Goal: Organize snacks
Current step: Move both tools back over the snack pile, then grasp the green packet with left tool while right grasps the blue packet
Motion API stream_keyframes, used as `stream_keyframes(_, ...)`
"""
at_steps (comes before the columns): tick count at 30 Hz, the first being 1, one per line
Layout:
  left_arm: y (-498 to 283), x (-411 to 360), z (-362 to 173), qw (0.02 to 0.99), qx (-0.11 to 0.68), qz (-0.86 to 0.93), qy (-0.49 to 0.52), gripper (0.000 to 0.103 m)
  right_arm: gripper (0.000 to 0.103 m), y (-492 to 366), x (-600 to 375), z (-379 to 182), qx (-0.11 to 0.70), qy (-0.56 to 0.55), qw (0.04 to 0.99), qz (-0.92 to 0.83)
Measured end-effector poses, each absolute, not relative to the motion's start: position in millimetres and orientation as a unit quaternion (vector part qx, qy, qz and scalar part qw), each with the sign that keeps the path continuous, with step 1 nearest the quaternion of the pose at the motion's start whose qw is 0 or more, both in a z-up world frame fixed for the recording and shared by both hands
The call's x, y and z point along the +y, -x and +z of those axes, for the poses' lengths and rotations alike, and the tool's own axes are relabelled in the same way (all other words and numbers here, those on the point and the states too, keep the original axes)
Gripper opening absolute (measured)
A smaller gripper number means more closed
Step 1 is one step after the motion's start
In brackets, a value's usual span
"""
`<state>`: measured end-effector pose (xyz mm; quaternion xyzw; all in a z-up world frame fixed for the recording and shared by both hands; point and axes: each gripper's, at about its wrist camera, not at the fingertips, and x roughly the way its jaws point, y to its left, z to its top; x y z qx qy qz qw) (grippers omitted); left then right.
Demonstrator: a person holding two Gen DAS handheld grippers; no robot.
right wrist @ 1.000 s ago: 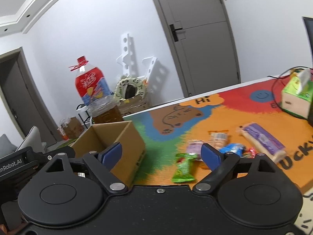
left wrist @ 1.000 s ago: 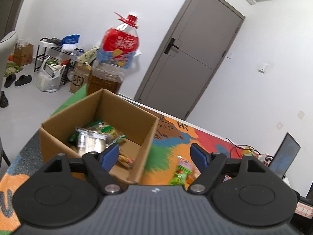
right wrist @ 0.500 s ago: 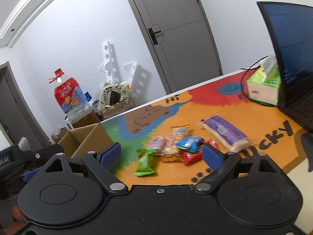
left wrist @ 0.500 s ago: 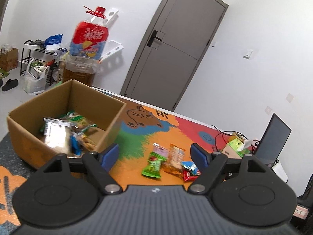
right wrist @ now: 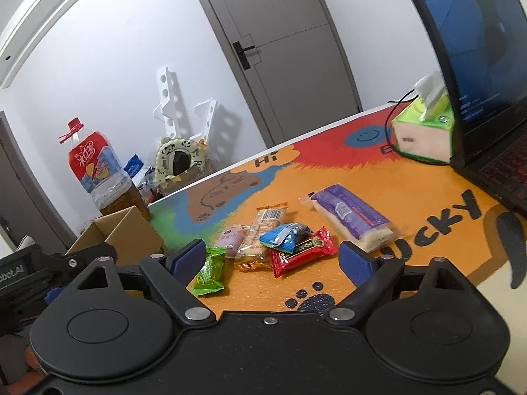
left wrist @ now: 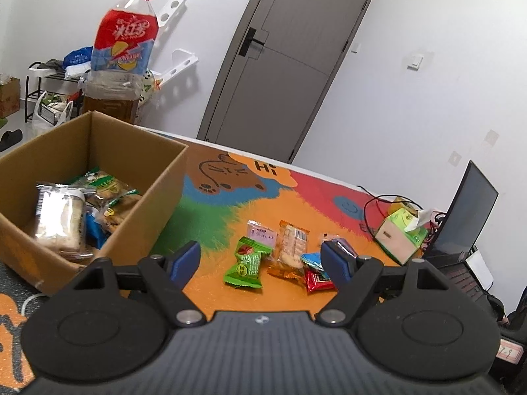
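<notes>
A cardboard box (left wrist: 98,151) stands on the left of the colourful mat and holds several wrapped snacks. To its right lies a loose pile: a green packet (left wrist: 245,268), a pink packet (left wrist: 260,232), an orange cracker packet (left wrist: 291,247), a blue packet (left wrist: 313,260) and a red packet (left wrist: 318,279). My left gripper (left wrist: 260,260) hovers open short of the pile, holding nothing. My right gripper (right wrist: 273,258) is open with its jaws closing slightly, nothing between the pads; the red packet (right wrist: 303,251) and green packet (right wrist: 209,271) lie just ahead. A long purple packet (right wrist: 352,217) lies to the right.
A green tissue box (right wrist: 425,131) and an open laptop (right wrist: 477,49) with cables stand at the mat's right end. A big bottle (left wrist: 122,52) stands behind the box. The left gripper's body (right wrist: 33,270) shows at the left edge of the right wrist view.
Both views have swung from the box to the right and sunk toward the mat. The snack pile now sits between each gripper's fingers in view, and the laptop came into sight.
</notes>
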<state>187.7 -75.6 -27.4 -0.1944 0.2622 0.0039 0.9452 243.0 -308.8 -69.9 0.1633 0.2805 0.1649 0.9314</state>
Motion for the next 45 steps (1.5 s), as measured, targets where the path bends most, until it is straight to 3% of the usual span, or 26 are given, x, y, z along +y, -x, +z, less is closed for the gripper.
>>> stream_keyframes(15,-228,-84,-52,0.936,0.295,0.0,0.192,0.076,0.076,-279,-306,-93,0.312,-0.173,0.919,0.167)
stream_keyframes(23,-248,-87,-63,0.932,0.309,0.005,0.191,0.072,0.061,-299,-309,-101,0.331,-0.205,0.904,0.178)
stream_keyframes(33,-269,-89,-77,0.925,0.329,0.018,0.19,0.066,0.053,-325,-300,-109,0.346,-0.197,0.901,0.171)
stream_keyframes(36,-273,-89,-83,0.922,0.338,0.02,0.187,0.065,0.04,-327,-299,-113,0.351,-0.194,0.9,0.17)
stream_keyframes(38,-275,-90,-87,0.922,0.341,0.021,0.184,0.065,0.023,-328,-300,-116,0.355,-0.199,0.898,0.169)
stream_keyframes(45,-278,-92,-99,0.917,0.354,0.027,0.181,0.057,0.014,-319,-305,-113,0.338,-0.202,0.902,0.179)
